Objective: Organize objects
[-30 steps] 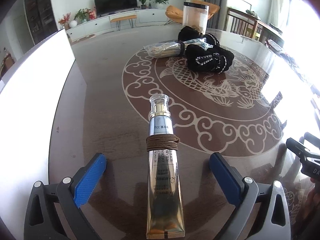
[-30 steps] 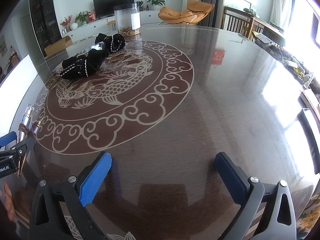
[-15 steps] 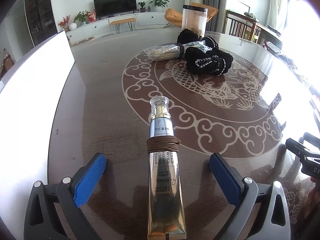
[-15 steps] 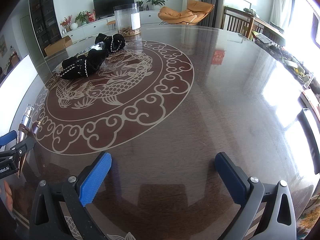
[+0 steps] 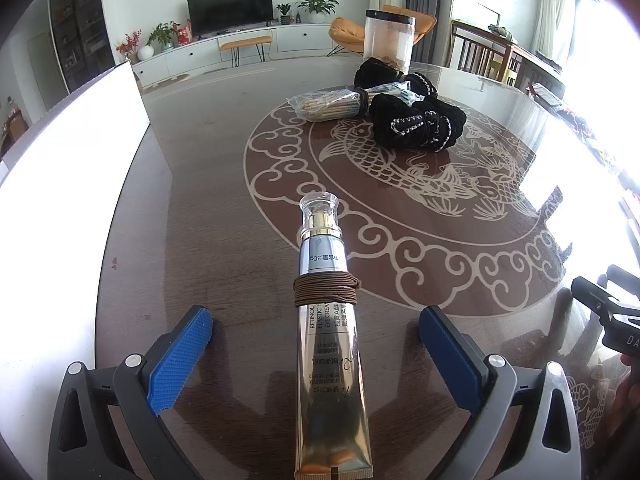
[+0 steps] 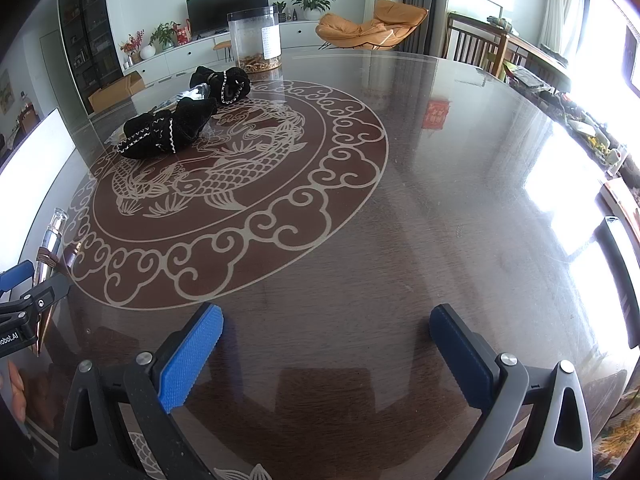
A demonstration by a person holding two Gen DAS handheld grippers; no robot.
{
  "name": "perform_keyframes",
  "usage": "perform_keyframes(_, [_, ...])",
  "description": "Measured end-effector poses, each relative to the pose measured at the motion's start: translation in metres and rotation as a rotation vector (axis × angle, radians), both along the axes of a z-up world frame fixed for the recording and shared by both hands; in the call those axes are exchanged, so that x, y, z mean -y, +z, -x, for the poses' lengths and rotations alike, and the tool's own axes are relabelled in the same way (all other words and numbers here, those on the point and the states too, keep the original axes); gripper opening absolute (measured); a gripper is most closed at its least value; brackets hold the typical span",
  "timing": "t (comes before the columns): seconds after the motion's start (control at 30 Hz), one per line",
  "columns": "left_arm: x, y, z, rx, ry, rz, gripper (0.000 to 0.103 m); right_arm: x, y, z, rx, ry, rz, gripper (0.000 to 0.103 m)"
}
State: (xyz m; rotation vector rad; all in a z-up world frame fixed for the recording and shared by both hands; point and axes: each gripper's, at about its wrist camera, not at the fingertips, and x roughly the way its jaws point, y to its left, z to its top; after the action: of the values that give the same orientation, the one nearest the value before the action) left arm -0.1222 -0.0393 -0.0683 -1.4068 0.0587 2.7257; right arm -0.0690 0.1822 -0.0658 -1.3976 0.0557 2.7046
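a: what's the layout right now?

b: big round table (image 5: 224,208) with the fish inlay. far side holds a clear jar (image 5: 389,42), a black fabric bundle (image 5: 416,126) and a bagged pack of sticks (image 5: 328,105), all clustered, well apart from me. near edge, my side: one eye cream tube (image 5: 326,320) lying flat on the glass.

a: which hand is on it?

b: left. my left gripper (image 5: 316,344) straddles the tube, jaws spread wide, blue pads (image 5: 180,356) clear of it on both sides. no contact yet. my right gripper (image 6: 326,354) is also wide apart, nothing between the jaws, just bare table in front of it. from the right view the tube (image 6: 52,236) sits far off at the left edge, so left is clearly the nearer one.

a: tube axis?

b: that's the key bit. long axis runs straight away from me, parallel to the fingers, centred in the gap. crimped tail nearest the camera, clear cap (image 5: 319,204) pointing towards the inlay. a brown cord (image 5: 326,290) is wound around it, just ahead of the pad tips.

a: so the closing direction works?

b: my read: yes, jaws would shut across the narrow width, no rotation needed. the pads flank the flat gold section behind the cord. soft tube, so i'd expect it to squash some.
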Motion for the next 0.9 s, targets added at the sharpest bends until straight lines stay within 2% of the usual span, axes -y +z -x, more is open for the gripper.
perform_keyframes(0.4, [0.000, 0.000, 0.000, 0.000, 0.000, 0.000, 0.103, 0.000, 0.000, 0.001, 0.009, 0.003, 0.001, 0.103])
perform_keyframes(0.5, [0.000, 0.000, 0.000, 0.000, 0.000, 0.000, 0.103, 0.004, 0.001, 0.010, 0.033, 0.046, 0.020, 0.103])
perform_keyframes(0.7, [0.000, 0.000, 0.000, 0.000, 0.000, 0.000, 0.103, 0.029, 0.018, 0.066, 0.049, 0.158, 0.183, 0.103])
perform_keyframes(0.9, [0.000, 0.000, 0.000, 0.000, 0.000, 0.000, 0.103, 0.071, 0.049, 0.146, 0.042, 0.185, 0.325, 0.103])
